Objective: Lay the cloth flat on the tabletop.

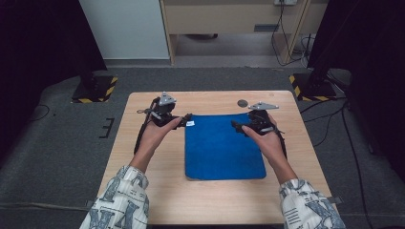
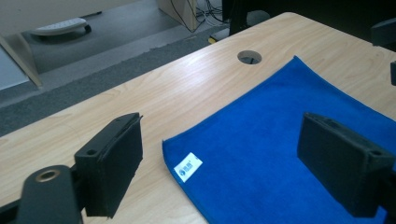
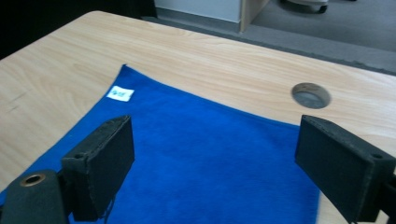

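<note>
A blue cloth (image 1: 222,148) lies flat on the wooden table (image 1: 157,191), with a small white label (image 1: 190,123) at its far left corner. My left gripper (image 1: 187,118) hovers at that corner, open, with nothing between its jaws. In the left gripper view the label (image 2: 188,166) and the cloth's corner (image 2: 280,140) lie below the left gripper (image 2: 229,154). My right gripper (image 1: 235,125) is over the far right part of the cloth, also open and empty. The right gripper view looks past the right gripper (image 3: 215,158) across the cloth (image 3: 210,140) toward the label (image 3: 120,94).
A round cable hole (image 1: 242,103) sits in the table just beyond the cloth's far edge. Stand bases with black-and-yellow stripes (image 1: 95,88) (image 1: 313,86) rest on the floor at both far corners. Cables trail on the floor to the right.
</note>
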### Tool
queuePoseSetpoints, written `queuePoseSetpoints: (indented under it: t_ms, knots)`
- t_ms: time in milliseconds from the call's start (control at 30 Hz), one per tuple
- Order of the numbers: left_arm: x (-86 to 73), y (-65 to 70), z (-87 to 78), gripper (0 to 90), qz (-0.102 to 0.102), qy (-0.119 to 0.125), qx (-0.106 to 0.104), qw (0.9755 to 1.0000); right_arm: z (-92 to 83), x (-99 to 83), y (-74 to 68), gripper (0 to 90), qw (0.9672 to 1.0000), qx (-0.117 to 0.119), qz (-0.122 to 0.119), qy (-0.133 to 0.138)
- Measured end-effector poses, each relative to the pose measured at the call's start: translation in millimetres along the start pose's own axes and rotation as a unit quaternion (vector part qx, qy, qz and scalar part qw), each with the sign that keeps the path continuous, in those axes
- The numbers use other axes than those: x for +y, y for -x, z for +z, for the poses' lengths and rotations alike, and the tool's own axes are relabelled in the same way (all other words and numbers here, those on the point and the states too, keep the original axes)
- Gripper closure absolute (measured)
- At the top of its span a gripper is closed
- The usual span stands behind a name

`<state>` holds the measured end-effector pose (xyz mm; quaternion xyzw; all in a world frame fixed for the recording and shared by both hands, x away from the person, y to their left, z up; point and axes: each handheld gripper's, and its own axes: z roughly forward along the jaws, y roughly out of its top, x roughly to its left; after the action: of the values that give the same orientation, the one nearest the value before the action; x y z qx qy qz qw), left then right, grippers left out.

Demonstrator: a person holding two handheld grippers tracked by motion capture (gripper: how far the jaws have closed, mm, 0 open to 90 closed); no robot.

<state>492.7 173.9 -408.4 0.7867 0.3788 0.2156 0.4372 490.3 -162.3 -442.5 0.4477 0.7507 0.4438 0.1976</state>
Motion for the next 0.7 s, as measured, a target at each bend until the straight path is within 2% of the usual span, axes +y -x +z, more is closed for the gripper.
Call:
queuePoseSetpoints:
  t_ms: [133, 300, 367, 567, 700]
  knots:
    - [-6.3, 6.0, -1.1, 12.6, 0.006, 0.0, -0.004, 1.0, -0.3, -3.3, -6.5, 11.7, 0.9999, 0.01, 0.002, -0.002]
    - [-16.0, 9.5, -0.6, 12.1, 0.001, -0.009, -0.016, 0.9998, -1.0, -7.9, -15.5, 12.4, 0.9997, 0.02, -0.006, -0.01]
    - [-19.0, 8.9, -1.5, 11.2, 0.001, -0.006, -0.025, 0.9997, -1.3, -9.1, -19.2, 13.0, 0.9996, 0.026, -0.008, -0.01]
    - [-24.3, 5.5, -7.8, 10.9, -0.006, -0.004, -0.018, 0.9998, -0.3, -12.5, -35.3, 14.0, 0.9984, 0.046, -0.028, -0.017]
    - [-27.2, 1.3, -11.5, 9.8, -0.008, -0.001, -0.023, 0.9997, 0.8, -13.6, -48.6, 14.9, 0.9971, 0.058, -0.043, -0.022]
